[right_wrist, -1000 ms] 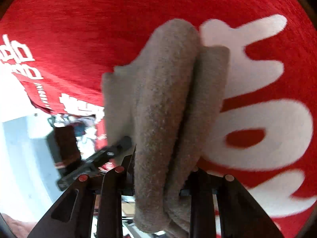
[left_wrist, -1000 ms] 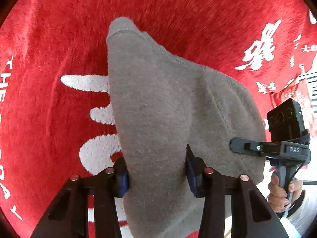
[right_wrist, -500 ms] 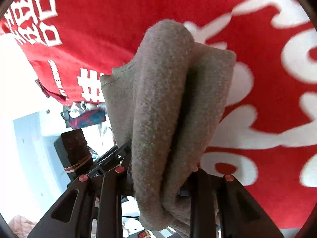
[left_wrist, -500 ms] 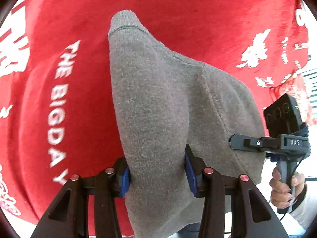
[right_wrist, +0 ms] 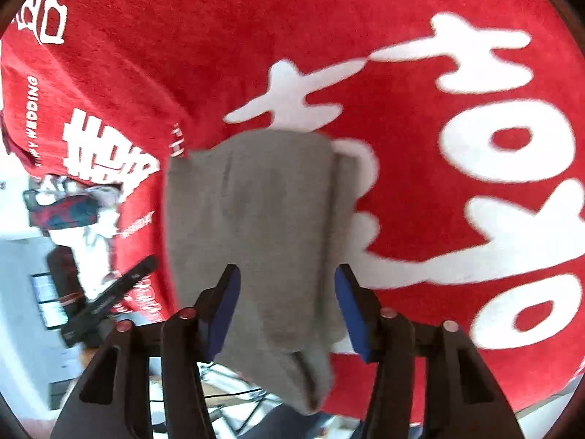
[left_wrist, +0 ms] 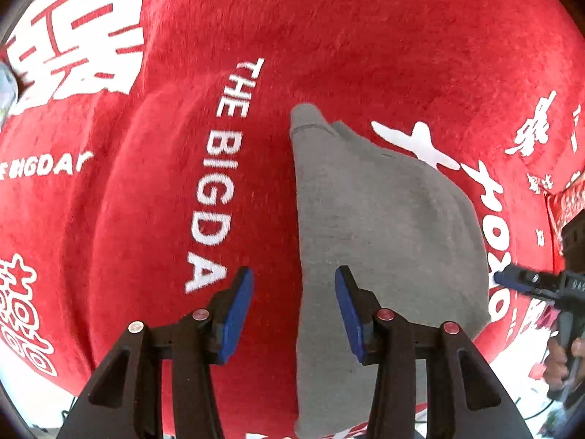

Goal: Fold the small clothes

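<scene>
A small grey knit garment (left_wrist: 384, 241) lies folded on the red cloth (left_wrist: 329, 36) with white lettering. My left gripper (left_wrist: 294, 311) is open, its blue pads (left_wrist: 237, 303) apart, above the garment's left edge and not touching it. In the right wrist view the same garment (right_wrist: 256, 212) lies below and ahead of my right gripper (right_wrist: 287, 311), which is open; its near end droops over the cloth's front edge. The other gripper shows in each view, at the right edge (left_wrist: 541, 285) and at the left (right_wrist: 106, 300).
The red cloth covers the table and hangs over its near edge (right_wrist: 139, 292). A dark red and blue bag (right_wrist: 65, 212) and pale floor lie beyond the table's left side. A hand (left_wrist: 563, 358) holds the right gripper's handle.
Both grippers have opened and let go of the grey garment. They have pulled back and up, so the garment now lies on the red cloth farther from the cameras.
</scene>
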{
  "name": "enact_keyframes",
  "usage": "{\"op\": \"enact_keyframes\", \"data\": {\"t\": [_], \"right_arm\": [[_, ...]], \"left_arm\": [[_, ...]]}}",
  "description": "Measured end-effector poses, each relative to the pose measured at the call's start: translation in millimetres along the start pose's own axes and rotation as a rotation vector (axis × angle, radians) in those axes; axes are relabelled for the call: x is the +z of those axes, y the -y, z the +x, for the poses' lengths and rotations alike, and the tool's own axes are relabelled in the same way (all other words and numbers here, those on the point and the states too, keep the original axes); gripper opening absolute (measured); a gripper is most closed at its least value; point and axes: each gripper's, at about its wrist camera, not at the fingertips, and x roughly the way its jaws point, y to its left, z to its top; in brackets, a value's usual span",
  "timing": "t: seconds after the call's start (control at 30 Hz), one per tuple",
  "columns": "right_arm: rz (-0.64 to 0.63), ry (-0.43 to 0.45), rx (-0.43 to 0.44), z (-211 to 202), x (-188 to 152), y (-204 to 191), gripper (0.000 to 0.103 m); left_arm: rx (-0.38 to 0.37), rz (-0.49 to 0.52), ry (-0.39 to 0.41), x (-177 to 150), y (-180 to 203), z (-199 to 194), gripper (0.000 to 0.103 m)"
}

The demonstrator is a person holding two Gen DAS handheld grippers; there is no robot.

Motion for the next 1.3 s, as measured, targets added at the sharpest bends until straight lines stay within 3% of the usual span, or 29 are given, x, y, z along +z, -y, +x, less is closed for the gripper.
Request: {"op": "enact_keyframes", "data": {"t": [0.07,0.1,0.13,0.23,0.37,0.47,0.63,0.7,0.83,0.9,1.03,1.13,1.3], "right_arm": [[0.04,-0.077,0.014,22,-2,6,0.034],[0.06,-0.098,0.02,30,-3,7,0.009],[0.054,-0.088,0.025,28,-5,9,0.008],[-0.05,-0.014,-0.076,10,-15,0,0.008],[-0.048,-0.059,-0.168,32,-21,25,0.008],[-0.057,-0.044,-0.181,30,-21,16,0.009],[-0.097,-0.027,-0.302,15,-33,0,0.009],[-0.097,0.02,-0.337,0,-39,-4,0.009],[-0.16,0.108,-0.292,-20,-48,-30,0.009],[-0.197,0.078,-0.277,-11,-50,-38,0.009],[-0.183,0.0,-0.342,27,-50,-27,0.007],[-0.117,0.014,-0.307,22,-49,-21,0.007],[-0.098,0.009,-0.356,-1,-55,-20,0.009]], "left_arm": [[0.004,0.002,-0.008,-4,5,4,0.048],[0.009,0.006,-0.012,-5,7,7,0.048],[0.017,0.012,-0.014,-8,11,7,0.048],[0.055,0.033,-0.014,-16,18,10,0.048],[0.076,0.033,-0.038,-28,24,23,0.049],[0.111,0.035,-0.035,-28,29,18,0.049],[0.152,0.051,-0.049,-31,31,12,0.049],[0.172,0.05,-0.054,-31,31,10,0.049],[0.196,0.057,-0.054,-33,32,7,0.049],[0.21,0.068,-0.056,-35,34,7,0.049],[0.222,0.077,-0.057,-38,36,6,0.049],[0.219,0.076,-0.067,-41,36,0,0.049],[0.235,0.097,-0.062,-45,41,-13,0.049]]}}
